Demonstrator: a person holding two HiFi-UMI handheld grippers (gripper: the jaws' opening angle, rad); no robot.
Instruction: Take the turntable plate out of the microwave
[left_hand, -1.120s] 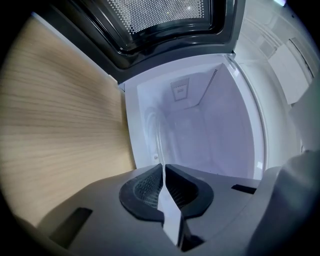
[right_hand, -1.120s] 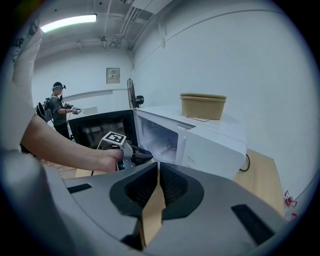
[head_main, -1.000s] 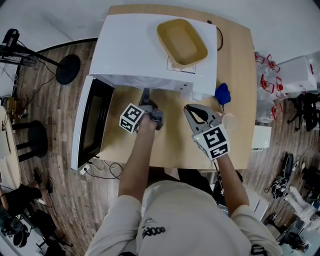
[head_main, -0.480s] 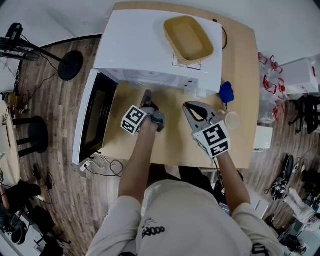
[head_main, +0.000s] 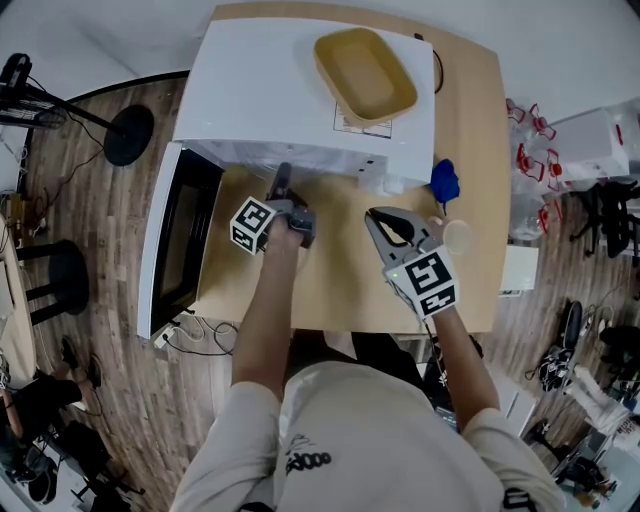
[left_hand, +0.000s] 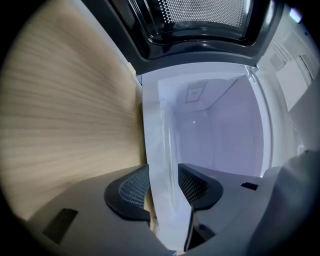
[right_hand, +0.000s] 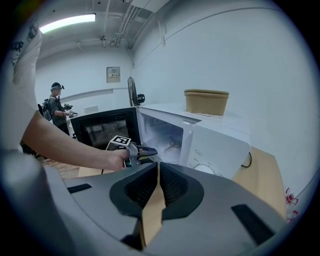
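Observation:
The white microwave (head_main: 300, 90) stands on the table with its door (head_main: 185, 240) swung open to the left. My left gripper (head_main: 282, 178) reaches level into its mouth. In the left gripper view, which is rolled on its side, the jaws of my left gripper (left_hand: 164, 187) are opening. They stand astride a pale edge of the cavity floor where the clear turntable plate's rim (left_hand: 169, 150) curves, and the pads do not press on it. My right gripper (head_main: 378, 218) hovers over the table in front of the control panel, shut on nothing. The right gripper view shows my left gripper (right_hand: 145, 151) at the opening.
A tan bowl (head_main: 365, 75) sits on top of the microwave. To the right of the microwave are a blue object (head_main: 445, 182) and a small clear cup (head_main: 458, 238). Bare wooden table (head_main: 340, 280) lies between the grippers and me. A person (right_hand: 57, 102) stands far behind.
My left gripper has slid forward to the microwave's mouth. The right gripper has stayed where it was, still shut.

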